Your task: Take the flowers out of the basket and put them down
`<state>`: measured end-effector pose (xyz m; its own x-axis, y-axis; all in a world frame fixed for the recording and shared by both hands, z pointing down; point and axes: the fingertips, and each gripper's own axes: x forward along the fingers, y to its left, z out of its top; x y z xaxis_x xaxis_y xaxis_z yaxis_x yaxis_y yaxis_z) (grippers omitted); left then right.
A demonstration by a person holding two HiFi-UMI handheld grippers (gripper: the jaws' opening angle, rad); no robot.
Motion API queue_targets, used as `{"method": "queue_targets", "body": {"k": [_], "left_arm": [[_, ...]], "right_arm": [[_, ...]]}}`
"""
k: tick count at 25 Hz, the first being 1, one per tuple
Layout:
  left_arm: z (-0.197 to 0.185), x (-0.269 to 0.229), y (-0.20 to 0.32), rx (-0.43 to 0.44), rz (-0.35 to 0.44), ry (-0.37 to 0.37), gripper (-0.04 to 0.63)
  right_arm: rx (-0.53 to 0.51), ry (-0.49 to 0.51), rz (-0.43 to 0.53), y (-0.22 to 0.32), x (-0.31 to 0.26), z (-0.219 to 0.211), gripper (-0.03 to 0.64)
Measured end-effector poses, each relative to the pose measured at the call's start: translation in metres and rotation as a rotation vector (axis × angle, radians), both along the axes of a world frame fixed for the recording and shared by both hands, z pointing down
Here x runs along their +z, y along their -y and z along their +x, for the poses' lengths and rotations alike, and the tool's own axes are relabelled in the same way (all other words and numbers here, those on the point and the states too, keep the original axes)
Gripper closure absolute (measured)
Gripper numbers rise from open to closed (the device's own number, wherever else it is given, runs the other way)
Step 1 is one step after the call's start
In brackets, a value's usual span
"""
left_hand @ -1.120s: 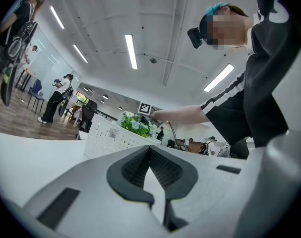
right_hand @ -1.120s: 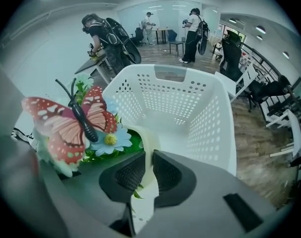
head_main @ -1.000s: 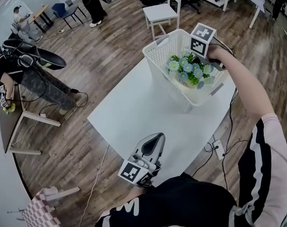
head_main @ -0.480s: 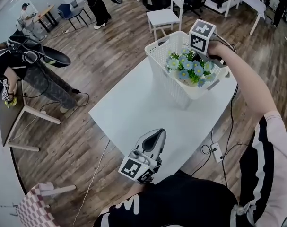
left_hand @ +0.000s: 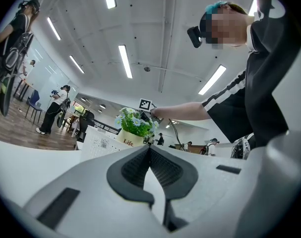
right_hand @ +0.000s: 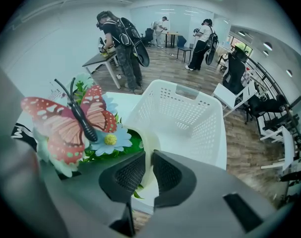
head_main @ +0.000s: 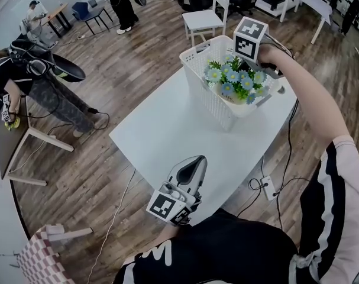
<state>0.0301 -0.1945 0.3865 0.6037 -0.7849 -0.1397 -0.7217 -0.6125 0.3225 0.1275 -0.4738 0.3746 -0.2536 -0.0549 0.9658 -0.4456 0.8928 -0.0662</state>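
A cream pot of blue and white flowers [head_main: 235, 83] with green leaves hangs just above the white perforated basket [head_main: 210, 90] at the table's far right. My right gripper [head_main: 259, 70] is shut on the pot's rim [right_hand: 146, 155], and a red butterfly [right_hand: 71, 123] stands among the flowers [right_hand: 108, 140]. The basket [right_hand: 190, 120] lies empty below and behind the pot. My left gripper [head_main: 191, 170] rests low at the table's near edge, shut, with nothing in it. From the left gripper view the flower pot [left_hand: 133, 133] shows far off over the basket [left_hand: 98, 143].
The white table [head_main: 173, 141] stands on a wood floor. A white chair [head_main: 206, 16] is behind the basket. A person [head_main: 43, 81] sits at a small table on the left. Cables [head_main: 268, 185] hang by the table's right side.
The right gripper has lifted the flower pot higher out of the basket. The left gripper has stayed at the near edge.
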Motion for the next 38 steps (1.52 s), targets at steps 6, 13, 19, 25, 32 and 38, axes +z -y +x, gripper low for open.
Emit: {"method": "queue_targets", "body": {"k": [6,13,19,25,32,38], "left_arm": [[-0.002,0.0,-0.003,0.019,0.008,0.016,0.592],[-0.01,0.001,-0.015,0.07,0.041,0.012,0.592],[-0.033,-0.001,-0.031,0.107,0.045,0.02,0.592],[-0.059,-0.011,-0.036,0.112,0.059,0.006,0.592],[-0.071,-0.009,-0.06,0.148,0.05,0.016,0.592],[-0.085,-0.001,-0.082,0.165,0.038,0.022,0.592]], "right_arm": [[0.003,-0.007,0.01,-0.009,-0.008,-0.002,0.561],[0.029,-0.032,0.036,-0.026,-0.019,-0.003,0.561],[0.074,-0.034,0.064,-0.046,-0.037,-0.007,0.561],[0.083,-0.029,0.059,-0.071,-0.048,-0.029,0.561],[0.069,-0.009,0.048,-0.108,-0.047,-0.05,0.561],[0.035,-0.005,0.029,-0.143,-0.033,-0.072,0.561]]}}
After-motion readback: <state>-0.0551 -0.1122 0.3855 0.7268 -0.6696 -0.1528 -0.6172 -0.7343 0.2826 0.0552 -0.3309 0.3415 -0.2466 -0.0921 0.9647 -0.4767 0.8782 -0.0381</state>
